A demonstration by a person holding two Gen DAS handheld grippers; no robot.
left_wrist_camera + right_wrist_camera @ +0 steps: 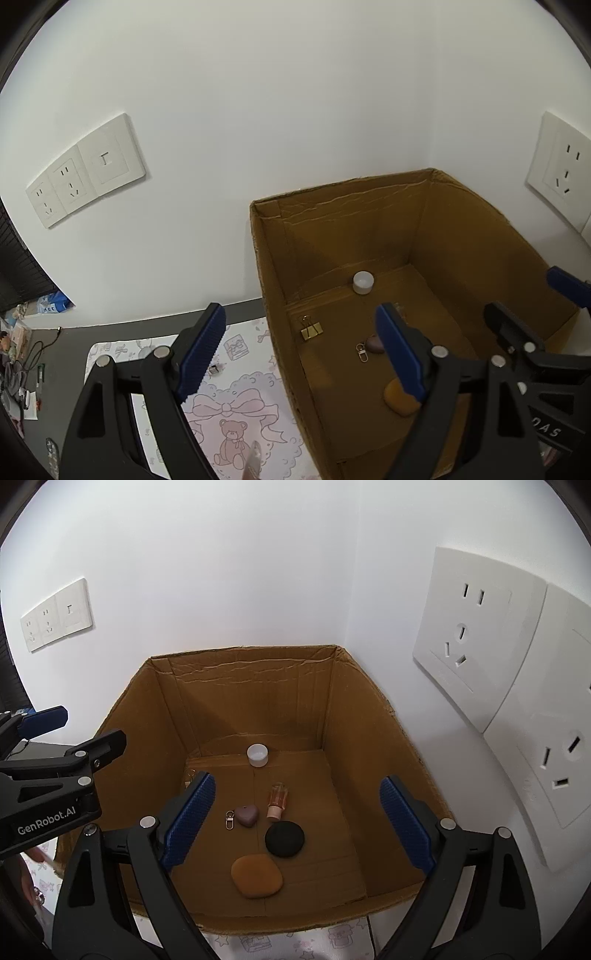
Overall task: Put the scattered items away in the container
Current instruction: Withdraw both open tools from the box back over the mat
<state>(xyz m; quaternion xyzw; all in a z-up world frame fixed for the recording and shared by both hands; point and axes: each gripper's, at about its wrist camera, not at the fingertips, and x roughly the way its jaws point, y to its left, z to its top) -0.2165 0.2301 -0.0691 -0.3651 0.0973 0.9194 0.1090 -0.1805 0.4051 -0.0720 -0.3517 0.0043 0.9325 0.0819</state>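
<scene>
Two grippers hang with fingers spread wide and nothing between them over an open cardboard box (424, 229) set in the corner of white walls. From the left wrist, the left gripper (301, 354) straddles the box's left wall, one blue pad outside above a pink bear-print mat (236, 402) and the other inside. On the box floor, a white jar (363, 282) stands against the back wall, a gold binder clip (311, 329) lies near the left wall, a mauve heart charm (373, 345) with its clasp sits mid-floor, and a tan pebble-shaped pad (399, 400) lies toward the front, partly hidden by the inner finger. A small metal piece (213, 370) rests on the mat just outside the box. The right gripper (532, 299) enters at the box's right edge.

From the right wrist, the right gripper (297, 823) hovers spread above the box (258, 672) interior. Below it lie the jar (258, 755) at the back wall, a small amber bottle (277, 800) on its side at mid-floor, the heart charm (246, 815) just left of it, a black round pad (284, 839) close in front of the bottle, and the tan pad (256, 876) nearest the front wall. The left gripper (88, 731) shows at the box's left rim, also spread. Wall sockets (476, 635) flank the corner.
</scene>
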